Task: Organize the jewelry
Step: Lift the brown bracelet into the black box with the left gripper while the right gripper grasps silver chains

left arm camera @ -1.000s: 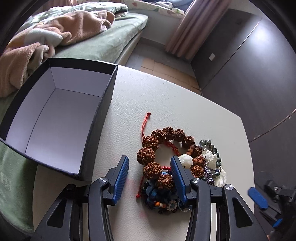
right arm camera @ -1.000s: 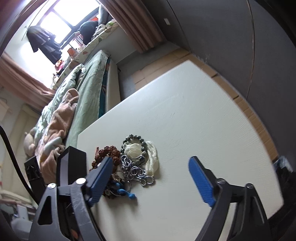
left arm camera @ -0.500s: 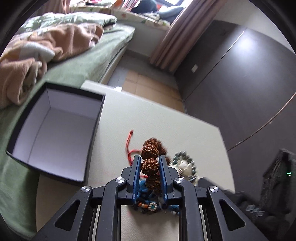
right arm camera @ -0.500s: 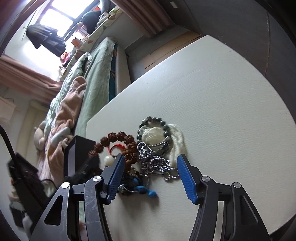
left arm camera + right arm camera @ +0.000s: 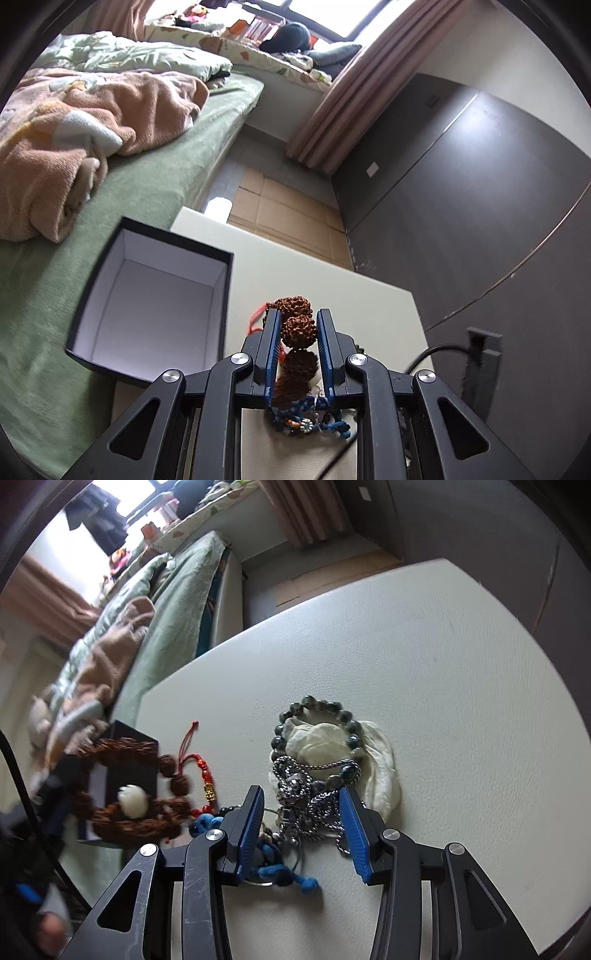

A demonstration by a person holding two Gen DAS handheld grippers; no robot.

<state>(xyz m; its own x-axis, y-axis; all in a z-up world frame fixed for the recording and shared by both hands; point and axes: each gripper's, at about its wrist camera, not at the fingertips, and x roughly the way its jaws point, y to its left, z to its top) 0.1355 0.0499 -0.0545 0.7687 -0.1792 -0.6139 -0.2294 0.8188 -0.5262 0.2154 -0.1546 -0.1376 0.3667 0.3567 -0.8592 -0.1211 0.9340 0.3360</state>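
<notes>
My left gripper (image 5: 296,325) is shut on the brown seed-bead bracelet (image 5: 297,329) and holds it lifted above the white table (image 5: 332,291), beside the open black box (image 5: 155,302). In the right wrist view the bracelet (image 5: 136,808) hangs blurred at the left with a white bead and a red cord. My right gripper (image 5: 301,808) is open, its fingers on either side of the silver chain (image 5: 310,797). A dark bead bracelet (image 5: 314,731) lies on a white cloth (image 5: 376,760). A blue cord piece (image 5: 280,867) lies near the left finger.
A bed with a green sheet (image 5: 155,177) and a peach blanket (image 5: 92,122) runs along the table's left. Dark wardrobe doors (image 5: 461,206) stand to the right. The table's far edge (image 5: 332,590) faces the floor.
My left gripper closed on the brown bracelet and lifted it off the pile. My right gripper moved in over the silver chain and narrowed its opening.
</notes>
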